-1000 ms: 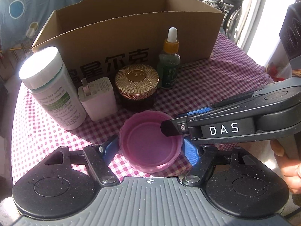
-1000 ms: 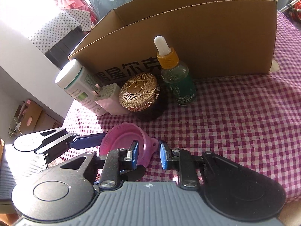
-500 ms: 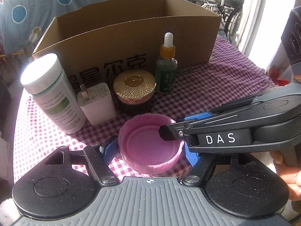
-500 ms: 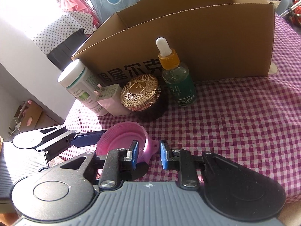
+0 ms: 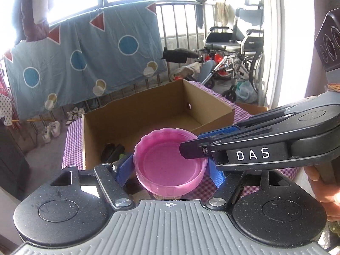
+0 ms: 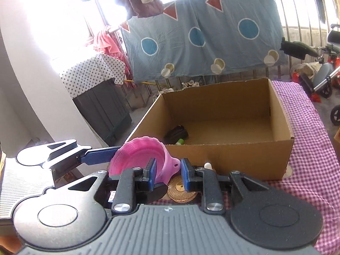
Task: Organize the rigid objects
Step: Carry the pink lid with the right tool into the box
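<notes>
Item: pink collapsible funnel point(image 5: 170, 165), held in the air in front of the cardboard box point(image 6: 244, 155), mouth upward in the left wrist view.
Left gripper point(image 5: 169, 170): jaws clamped across the funnel's wide rim, 1 blue pad on each side, so the broad bowl is carried level.
Right gripper point(image 6: 167, 173): jaws nearly closed; 1 blue pad lies against the funnel's wall, the other stands just beside the small tab point(image 6: 175, 165). Whether both pads press I cannot tell, though it looks like a steadying pinch on the rim.
Reason for 2 grips: judged, the funnel's soft folding wall would tilt or collapse under 1 hold alone.
Box: open top, on the checked cloth of the table point(image 6: 308, 148); placed as the collecting bin for the task.
Box contents: 1 dark object point(image 6: 176, 135) with a green bit beside it, near the front left corner; the rest of the floor is bare.
Left on table: gold-lidded jar point(image 6: 181, 191) directly under the right jaws, and a white dropper tip point(image 6: 207, 165) just beside it, both awaiting their turn.
Stage: judged, funnel raised above the front wall's height, not yet over the box.
</notes>
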Demonstrator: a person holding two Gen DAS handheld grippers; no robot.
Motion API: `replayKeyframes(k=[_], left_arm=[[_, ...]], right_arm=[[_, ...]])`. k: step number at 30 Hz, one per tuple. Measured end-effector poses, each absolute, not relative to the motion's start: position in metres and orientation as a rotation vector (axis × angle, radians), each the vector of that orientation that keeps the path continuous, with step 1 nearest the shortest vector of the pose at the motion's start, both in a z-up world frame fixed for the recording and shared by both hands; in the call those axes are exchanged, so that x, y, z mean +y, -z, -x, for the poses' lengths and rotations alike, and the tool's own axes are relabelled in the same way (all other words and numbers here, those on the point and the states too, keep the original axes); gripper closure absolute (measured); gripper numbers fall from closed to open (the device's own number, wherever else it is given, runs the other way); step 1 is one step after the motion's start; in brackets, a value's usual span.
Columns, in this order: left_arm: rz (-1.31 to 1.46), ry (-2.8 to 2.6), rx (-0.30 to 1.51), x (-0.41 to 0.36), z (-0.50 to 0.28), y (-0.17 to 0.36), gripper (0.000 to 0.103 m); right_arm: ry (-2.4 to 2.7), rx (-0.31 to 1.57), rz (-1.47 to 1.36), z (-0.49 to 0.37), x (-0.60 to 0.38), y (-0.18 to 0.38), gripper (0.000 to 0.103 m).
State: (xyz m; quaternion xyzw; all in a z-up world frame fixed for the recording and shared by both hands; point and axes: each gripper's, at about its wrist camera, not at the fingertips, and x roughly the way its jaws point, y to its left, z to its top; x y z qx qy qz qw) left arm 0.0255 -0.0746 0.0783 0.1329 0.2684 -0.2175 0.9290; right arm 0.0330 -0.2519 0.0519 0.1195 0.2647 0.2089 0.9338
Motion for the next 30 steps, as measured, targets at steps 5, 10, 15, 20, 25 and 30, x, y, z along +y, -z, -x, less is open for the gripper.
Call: replayKeyframes(k=[5,10,15,20,25,30], left_arm=[[-0.311,0.424,0.482,-0.081,-0.054,-0.105,0.03],[-0.374,0.417,0.55,-0.088,-0.101,-0.114,0.03],[-0.406,0.436,0.66,-0.092,-0.147,-0.103,0.03],[-0.381,0.463,0.846,-0.096,-0.202,-0.074,0.03],[-0.345,0.485,1.046,-0.095,-0.248,-0.035,0.03],[-0.327,0.489,1.162,-0.095,-0.278,-0.003,0.03]], right_arm=[[-0.462,0.492,-0.201,-0.065,-0.256,-0.091,0.076],[-0.506,0.576,-0.197,-0.123,-0.258,-0.107,0.075],[-0.532,0.724,-0.2,-0.186,-0.255,-0.102,0.075],[-0.526,0.904,-0.235,-0.249,-0.254,-0.074,0.076],[-0.512,1.086,-0.274,-0.304,-0.251,-0.028,0.076],[-0.486,1.197,-0.259,-0.337,-0.242,0.01,0.076]])
